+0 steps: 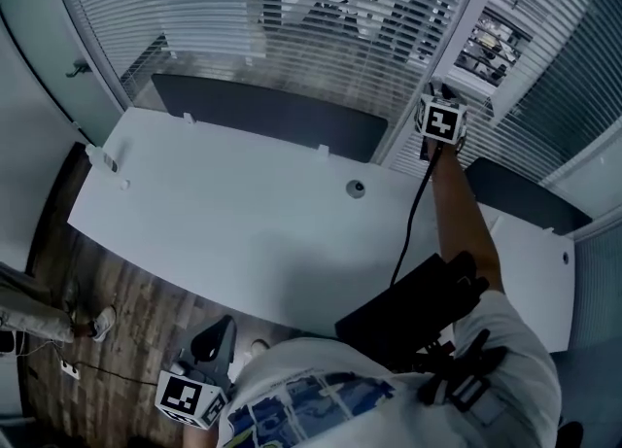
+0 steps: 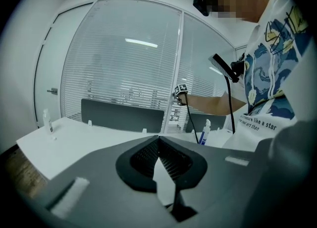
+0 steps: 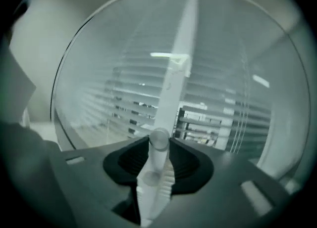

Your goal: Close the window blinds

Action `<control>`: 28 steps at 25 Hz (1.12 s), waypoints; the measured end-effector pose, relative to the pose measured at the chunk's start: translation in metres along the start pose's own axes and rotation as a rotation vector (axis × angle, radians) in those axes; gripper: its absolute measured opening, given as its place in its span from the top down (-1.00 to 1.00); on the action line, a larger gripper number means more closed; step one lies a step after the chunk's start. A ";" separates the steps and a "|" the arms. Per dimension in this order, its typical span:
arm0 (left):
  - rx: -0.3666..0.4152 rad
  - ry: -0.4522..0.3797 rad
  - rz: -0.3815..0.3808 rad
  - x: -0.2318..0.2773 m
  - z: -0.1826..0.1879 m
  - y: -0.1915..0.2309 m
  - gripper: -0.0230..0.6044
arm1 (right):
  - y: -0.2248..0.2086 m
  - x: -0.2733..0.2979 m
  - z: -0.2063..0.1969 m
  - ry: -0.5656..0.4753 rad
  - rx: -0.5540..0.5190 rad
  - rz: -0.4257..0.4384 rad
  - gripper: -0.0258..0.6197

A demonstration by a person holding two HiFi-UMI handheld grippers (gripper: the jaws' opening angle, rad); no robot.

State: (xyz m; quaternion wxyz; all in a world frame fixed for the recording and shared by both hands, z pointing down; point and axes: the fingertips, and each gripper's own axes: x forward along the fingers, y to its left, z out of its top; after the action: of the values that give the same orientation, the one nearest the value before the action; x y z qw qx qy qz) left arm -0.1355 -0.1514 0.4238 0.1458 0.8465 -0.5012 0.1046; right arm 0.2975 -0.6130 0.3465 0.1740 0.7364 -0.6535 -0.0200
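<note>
At the window blinds (image 1: 292, 18), right tongs (image 3: 159, 142) clamp the wand (image 3: 151, 176); left tongs (image 2: 158, 139) closed, empty

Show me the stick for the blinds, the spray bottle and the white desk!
blind wand (image 3: 156, 159), right gripper view, on its clear shaft.
spray bottle (image 2: 203, 134), left gripper view, on its blue lower part.
white desk (image 1: 243, 232), head view, on its bare top.
</note>
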 end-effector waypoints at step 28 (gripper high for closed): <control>0.010 0.016 -0.023 0.013 -0.001 -0.008 0.92 | 0.001 0.005 0.003 0.035 -0.183 -0.046 0.54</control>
State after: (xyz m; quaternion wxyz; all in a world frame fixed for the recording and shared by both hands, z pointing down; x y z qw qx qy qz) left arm -0.1216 -0.1581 0.4283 0.1466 0.8522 -0.4896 0.1121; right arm 0.2963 -0.6187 0.3448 0.2511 0.7324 -0.6289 -0.0708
